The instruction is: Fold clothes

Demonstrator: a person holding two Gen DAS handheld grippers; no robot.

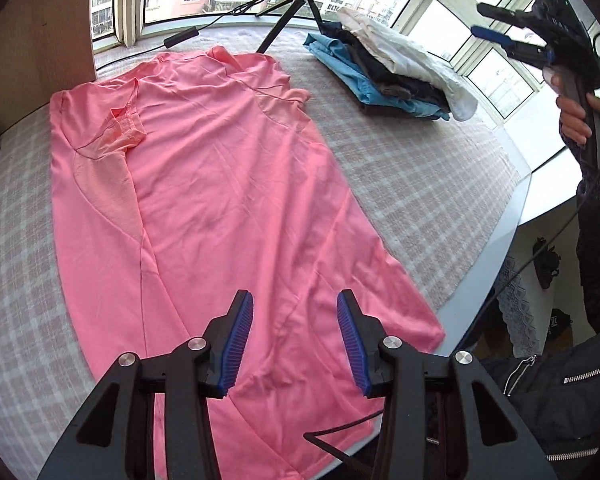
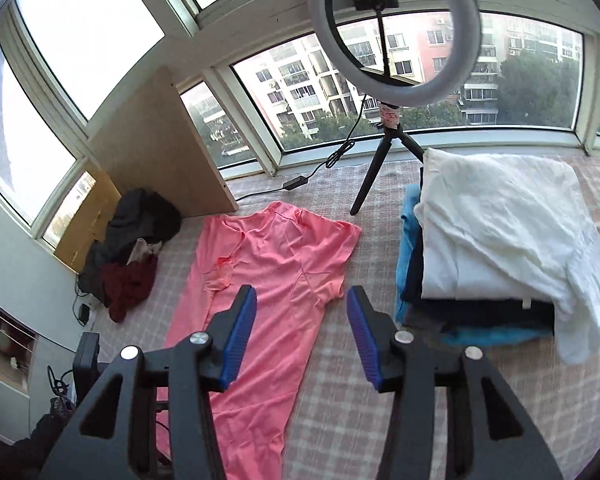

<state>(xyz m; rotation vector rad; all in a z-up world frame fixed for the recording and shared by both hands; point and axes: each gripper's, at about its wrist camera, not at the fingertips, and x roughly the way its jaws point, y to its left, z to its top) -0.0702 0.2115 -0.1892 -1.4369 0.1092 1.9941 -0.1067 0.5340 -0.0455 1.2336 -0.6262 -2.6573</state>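
A bay of windows (image 2: 340,92) looks out on apartment blocks, and below it a bench (image 1: 400,184) covered with a pale checked cloth carries the clothes. A pink T-shirt (image 1: 220,200) lies flat along the middle of the bench, neck end far, hem end near, with its left sleeve folded in over the body and its right sleeve spread out.

To the right of it sits a stack of folded clothes (image 2: 496,248), a white garment on top over dark and blue ones. A ring light (image 2: 394,32) on a small black tripod (image 2: 380,168) stands at the far edge between shirt and stack. At the far left, beside a wooden board (image 2: 156,148), lies a heap of dark and maroon clothes (image 2: 132,252).

The left gripper (image 1: 296,344) hangs above the shirt's near end, jaws partly apart and empty. The right gripper (image 2: 302,340) is raised well above the bench at the right, held by a hand (image 1: 576,116), jaws apart with nothing between them.
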